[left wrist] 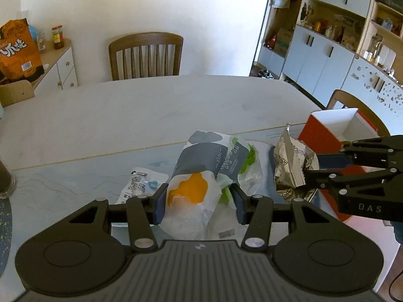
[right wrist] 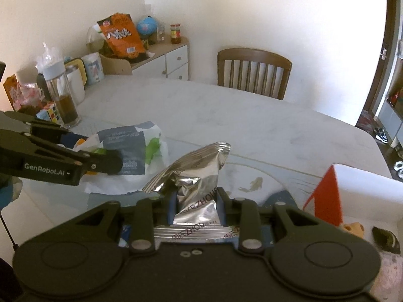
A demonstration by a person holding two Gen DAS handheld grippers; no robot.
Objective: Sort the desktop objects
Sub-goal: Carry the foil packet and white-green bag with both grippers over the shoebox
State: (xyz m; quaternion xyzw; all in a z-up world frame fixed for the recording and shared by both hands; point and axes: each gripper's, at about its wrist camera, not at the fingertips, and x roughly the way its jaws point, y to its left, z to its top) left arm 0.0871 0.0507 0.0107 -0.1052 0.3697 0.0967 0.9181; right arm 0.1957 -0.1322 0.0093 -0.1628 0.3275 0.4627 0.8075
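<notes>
Between my left jaws sits the tissue pack [left wrist: 199,176], a soft plastic-wrapped bundle with an orange patch, gripped at its near end and lifted off the desk [left wrist: 126,115]; my left gripper [left wrist: 199,205] pinches it across a wide, squashy middle. My right gripper [right wrist: 195,207] is clamped narrowly on the silver foil bag [right wrist: 194,178], also raised, near the desk's right edge beside the red-and-white box [left wrist: 335,130].

The risks, as I judge them: the tissue wrapper is slick and saggy, so it could slide out if I tilt further, and its hanging far end might drag the flat white sachet [left wrist: 141,186] lying under it. The foil is crinkled and may tear or slip. My two grippers are close, so swinging either sideways could make them collide.

Both hands point forward and down at a moderate slant.
</notes>
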